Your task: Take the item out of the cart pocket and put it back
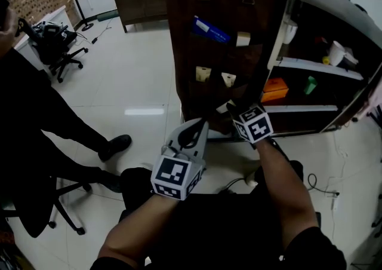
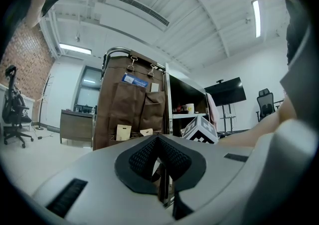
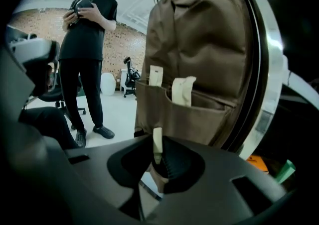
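Note:
A brown fabric organizer [image 1: 221, 54] with pockets hangs on the side of the cart. It also shows in the right gripper view [image 3: 209, 45] and the left gripper view [image 2: 129, 109]. Beige tags [image 1: 203, 73] stick up from its pockets, and a blue item [image 1: 210, 29] sits in an upper pocket. My right gripper [image 1: 230, 109] is low in front of the organizer, shut on a thin beige card [image 3: 157, 142] held edge-on just below the pocket with two tags [image 3: 183, 90]. My left gripper [image 1: 200, 122] points up beside it, shut, with nothing visibly held [image 2: 158, 142].
The cart's open shelves [image 1: 310, 68] on the right hold an orange box [image 1: 275, 89] and a green item [image 1: 310, 85]. A person in black [image 3: 87, 45] stands on the left. An office chair [image 1: 59, 48] and a sideboard [image 1: 140, 0] stand further back. A cable [image 1: 322, 188] lies on the floor.

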The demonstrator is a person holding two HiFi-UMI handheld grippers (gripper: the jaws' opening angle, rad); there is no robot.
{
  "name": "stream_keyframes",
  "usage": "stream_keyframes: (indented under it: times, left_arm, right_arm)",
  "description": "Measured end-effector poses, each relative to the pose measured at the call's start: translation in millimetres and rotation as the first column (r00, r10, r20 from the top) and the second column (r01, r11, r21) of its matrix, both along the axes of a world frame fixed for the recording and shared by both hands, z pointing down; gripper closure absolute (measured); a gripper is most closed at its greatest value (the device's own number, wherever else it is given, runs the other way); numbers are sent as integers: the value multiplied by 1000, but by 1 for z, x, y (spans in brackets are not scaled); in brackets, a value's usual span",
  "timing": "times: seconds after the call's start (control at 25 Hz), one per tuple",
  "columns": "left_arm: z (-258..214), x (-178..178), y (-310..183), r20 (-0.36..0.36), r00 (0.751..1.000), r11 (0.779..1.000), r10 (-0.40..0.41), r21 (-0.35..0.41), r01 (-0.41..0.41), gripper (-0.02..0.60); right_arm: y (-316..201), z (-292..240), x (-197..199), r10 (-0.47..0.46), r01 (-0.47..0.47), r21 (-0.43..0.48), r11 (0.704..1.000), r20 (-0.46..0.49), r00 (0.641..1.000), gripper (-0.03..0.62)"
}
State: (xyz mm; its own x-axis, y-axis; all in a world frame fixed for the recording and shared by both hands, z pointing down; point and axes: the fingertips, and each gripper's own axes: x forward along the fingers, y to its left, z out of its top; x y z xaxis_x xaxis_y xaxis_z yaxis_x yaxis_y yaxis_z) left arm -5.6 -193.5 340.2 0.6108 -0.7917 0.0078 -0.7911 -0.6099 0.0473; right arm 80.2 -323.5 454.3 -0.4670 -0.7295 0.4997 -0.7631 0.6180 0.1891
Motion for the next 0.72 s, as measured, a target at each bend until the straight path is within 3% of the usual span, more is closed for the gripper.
stream_keyframes:
  times: [0.48,0.72]
  left_arm:
    - [-5,-1,4,-9,1000,1000,4,12,-4,581]
    - [-9,-1,8,-4,1000,999,5,37,-5,581]
  right_arm:
    - [87,-127,13,-39,-9,218,976,217,975,520]
    - [136,-161,23,-45,-40,269,962,302,952,520]
